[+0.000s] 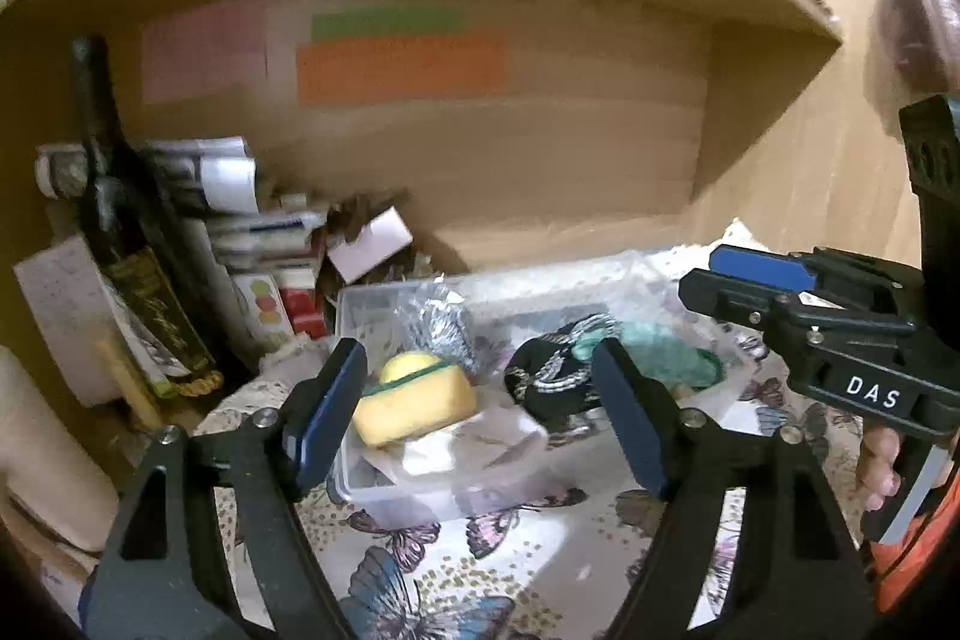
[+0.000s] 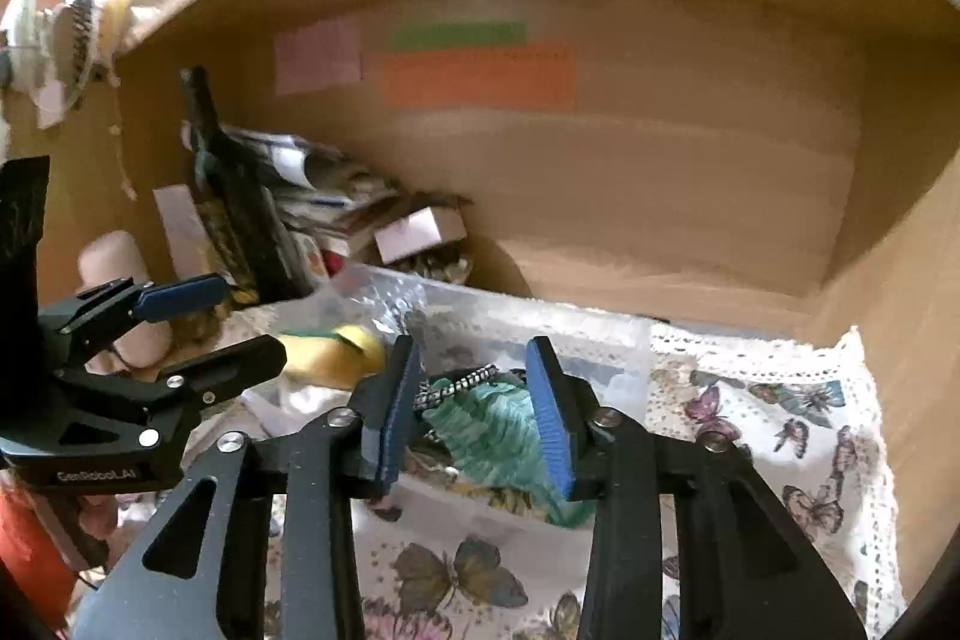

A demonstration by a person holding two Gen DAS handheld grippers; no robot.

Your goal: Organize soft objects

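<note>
A clear plastic box (image 1: pixel 384 499) stands on a butterfly cloth inside a wooden shelf. It holds a yellow sponge (image 1: pixel 414 403), a silver scouring pad (image 1: pixel 435 325), a black patterned cloth (image 1: pixel 549 379) and a teal ruffled cloth (image 1: pixel 660 349). My left gripper (image 1: pixel 480 412) is open in front of the box, empty. My right gripper (image 2: pixel 474 412) is open just above the teal cloth (image 2: pixel 492 436), fingers either side, not closed on it. The box (image 2: pixel 600 340) and the sponge (image 2: pixel 336 352) also show in the right wrist view. Each gripper shows in the other's view: the right one (image 1: pixel 750 289), the left one (image 2: pixel 204 316).
A dark bottle (image 1: pixel 126 244), stacked papers and small cartons (image 1: pixel 240 220) crowd the shelf's left back corner. Coloured paper notes (image 1: pixel 402 64) are stuck on the back wall. The butterfly cloth (image 2: pixel 768 418) with a lace edge covers the shelf floor to the right of the box.
</note>
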